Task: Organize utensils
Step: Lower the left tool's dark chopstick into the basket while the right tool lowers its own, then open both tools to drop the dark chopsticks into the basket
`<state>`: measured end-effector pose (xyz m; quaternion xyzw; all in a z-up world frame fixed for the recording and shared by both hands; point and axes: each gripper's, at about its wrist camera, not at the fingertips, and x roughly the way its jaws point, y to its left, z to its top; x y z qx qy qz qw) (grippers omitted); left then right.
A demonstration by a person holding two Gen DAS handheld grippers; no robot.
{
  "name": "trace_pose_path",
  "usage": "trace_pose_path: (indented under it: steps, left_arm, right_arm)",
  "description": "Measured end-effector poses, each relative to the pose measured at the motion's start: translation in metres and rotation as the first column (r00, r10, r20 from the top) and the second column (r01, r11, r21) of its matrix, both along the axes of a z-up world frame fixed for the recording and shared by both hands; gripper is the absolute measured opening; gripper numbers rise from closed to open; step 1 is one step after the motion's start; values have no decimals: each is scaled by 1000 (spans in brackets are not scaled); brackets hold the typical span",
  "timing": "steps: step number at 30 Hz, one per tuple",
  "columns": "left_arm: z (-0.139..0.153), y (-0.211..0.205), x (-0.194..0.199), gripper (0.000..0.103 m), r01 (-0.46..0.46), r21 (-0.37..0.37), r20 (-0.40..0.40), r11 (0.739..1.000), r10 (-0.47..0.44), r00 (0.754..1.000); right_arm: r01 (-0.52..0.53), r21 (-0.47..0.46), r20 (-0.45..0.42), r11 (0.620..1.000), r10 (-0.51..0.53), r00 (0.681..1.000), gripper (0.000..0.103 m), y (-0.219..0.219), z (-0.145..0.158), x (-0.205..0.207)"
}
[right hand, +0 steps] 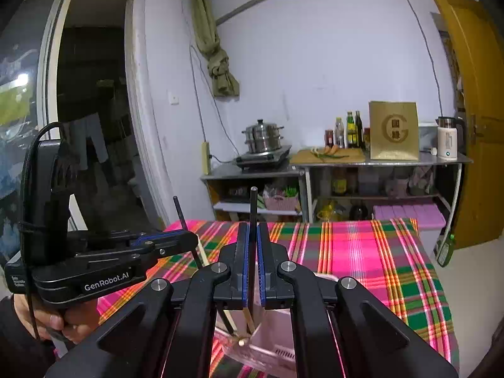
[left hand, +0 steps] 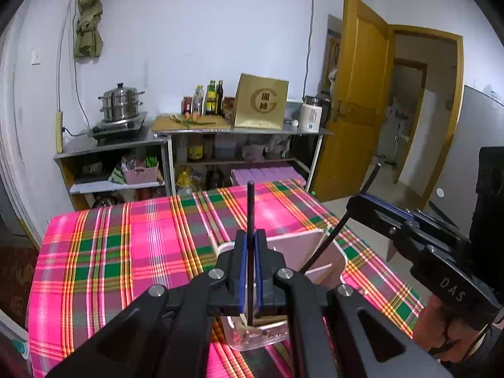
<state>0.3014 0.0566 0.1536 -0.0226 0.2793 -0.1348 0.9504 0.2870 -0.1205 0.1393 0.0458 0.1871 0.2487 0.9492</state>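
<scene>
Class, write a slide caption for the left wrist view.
Left gripper holds a black chopstick upright above the pink utensil holder.

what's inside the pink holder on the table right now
In the pink holder pale chopstick ends reach down beside a divider wall; each gripper's jaws are shut on a black chopstick above it. Its bottom is hidden behind the left gripper and right gripper.
</scene>
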Motion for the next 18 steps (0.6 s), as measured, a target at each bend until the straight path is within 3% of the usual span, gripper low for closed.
trace_pose_path:
  steps: [10,14,18]
  left_arm:
    - [-5,5,-3,7,-24,-7,-35,1000,23,999]
    - [2,7,-14,21,-23,-20,-14,1000,23,1000]
    - [11,9,-28,24,-28,-23,7,999,28,1000]
  right_arm:
    - [-2,-40,-74,999,-1,997,5,0,-13,1]
    - [7,-36,-61,999,-9,998,13,-3,-6,-8]
    - [14,-33,-45,999,-15,999,14,-7,3,-20]
